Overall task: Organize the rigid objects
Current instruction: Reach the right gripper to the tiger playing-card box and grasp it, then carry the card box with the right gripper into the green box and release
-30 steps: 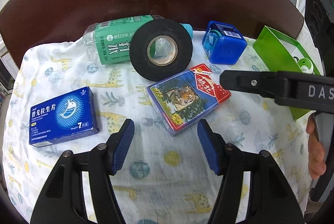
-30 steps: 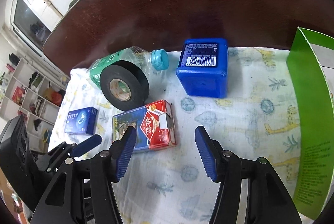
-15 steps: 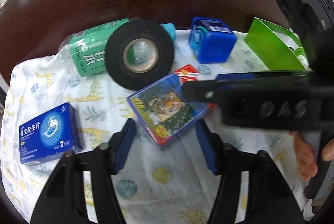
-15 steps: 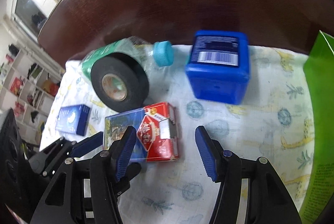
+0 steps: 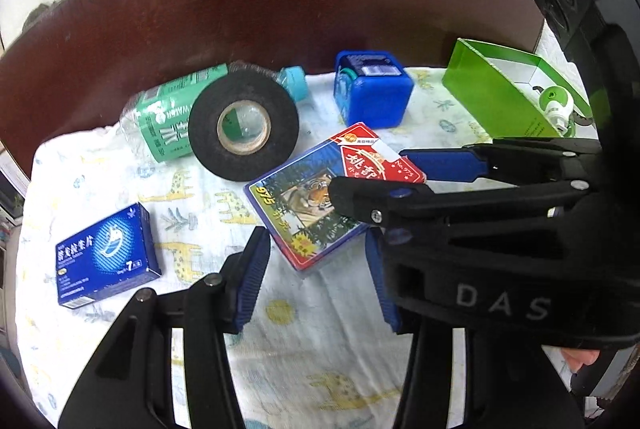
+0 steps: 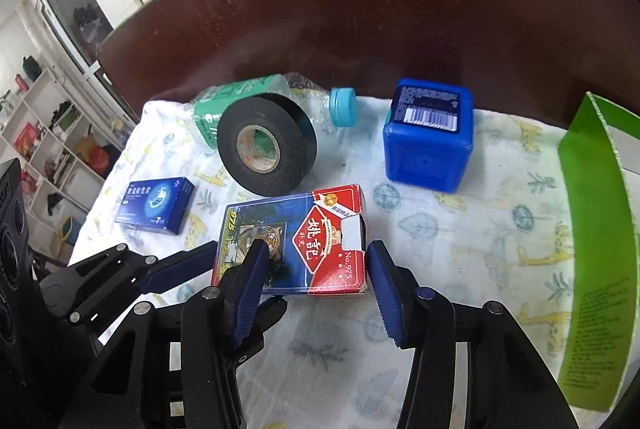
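Note:
A red and blue playing card box [image 5: 320, 189] [image 6: 296, 241] lies on the giraffe-print cloth [image 5: 312, 349]. My right gripper [image 6: 314, 285] is open, its blue fingers either side of the box's red end; it shows in the left wrist view [image 5: 380, 173]. My left gripper [image 5: 316, 273] is open, just short of the box's near corner. Behind lie a black tape roll [image 5: 244, 127] [image 6: 266, 149], a green-labelled water bottle [image 5: 168, 117] [image 6: 240, 97], a blue cube container [image 5: 374, 89] [image 6: 428, 137] and a blue medicine box [image 5: 106, 257] [image 6: 156, 203].
An open green box [image 5: 500, 85] [image 6: 596, 249] stands at the right with a small green and white item [image 5: 554, 105] inside. The cloth covers the near part of a dark brown round table [image 5: 280, 9]. Shelves [image 6: 48, 141] stand beyond the table at the left.
Both grippers moved in on the card box. The right gripper's fingers now straddle its red end and cross in front of the left wrist camera. Both stay open.

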Tool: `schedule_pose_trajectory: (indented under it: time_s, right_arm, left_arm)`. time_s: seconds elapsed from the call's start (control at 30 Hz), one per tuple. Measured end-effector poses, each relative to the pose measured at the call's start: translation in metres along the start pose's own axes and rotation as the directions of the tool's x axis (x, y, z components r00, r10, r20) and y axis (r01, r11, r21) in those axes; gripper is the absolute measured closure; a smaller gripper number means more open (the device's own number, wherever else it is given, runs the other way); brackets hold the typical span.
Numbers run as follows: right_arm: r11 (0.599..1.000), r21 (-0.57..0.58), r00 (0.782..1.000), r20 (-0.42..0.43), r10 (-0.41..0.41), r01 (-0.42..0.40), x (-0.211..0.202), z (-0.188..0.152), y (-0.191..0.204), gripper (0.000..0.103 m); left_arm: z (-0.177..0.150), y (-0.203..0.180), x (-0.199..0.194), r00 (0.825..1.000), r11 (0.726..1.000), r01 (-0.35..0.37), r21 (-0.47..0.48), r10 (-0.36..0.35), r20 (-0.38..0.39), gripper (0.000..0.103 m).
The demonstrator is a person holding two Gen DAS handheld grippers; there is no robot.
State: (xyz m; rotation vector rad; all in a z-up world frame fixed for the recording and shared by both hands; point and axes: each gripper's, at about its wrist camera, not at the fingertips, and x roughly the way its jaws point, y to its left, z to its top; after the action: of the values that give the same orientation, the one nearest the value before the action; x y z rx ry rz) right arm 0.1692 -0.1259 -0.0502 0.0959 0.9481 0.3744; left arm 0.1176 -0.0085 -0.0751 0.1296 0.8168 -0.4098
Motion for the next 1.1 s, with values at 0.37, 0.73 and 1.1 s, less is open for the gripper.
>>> schedule_pose_trajectory:
  time_s: [0.37, 0.73, 1.1]
  right_arm:
    - [0.999, 0.039, 0.990, 0.142, -0.022, 0.016, -0.069, -0.018, -0.017, 0.056]
    - [0.989, 0.145, 0.969, 0.240, -0.052, 0.017, -0.127, -0.041, -0.068, 0.056]
    - [0.979, 0.201, 0.951, 0.308, -0.030, -0.034, -0.159, -0.060, -0.111, 0.076]
  left_arm:
    - [0.010, -0.051, -0.041, 0.996, 0.996, 0.003, 0.087, -0.011, 0.089, 0.055]
    - [0.028, -0.115, -0.062, 0.990, 0.980, 0.024, 0.197, -0.051, 0.134, 0.055]
    - [0.045, -0.195, -0.055, 0.979, 0.933, 0.086, 0.351, -0.144, 0.143, 0.073]
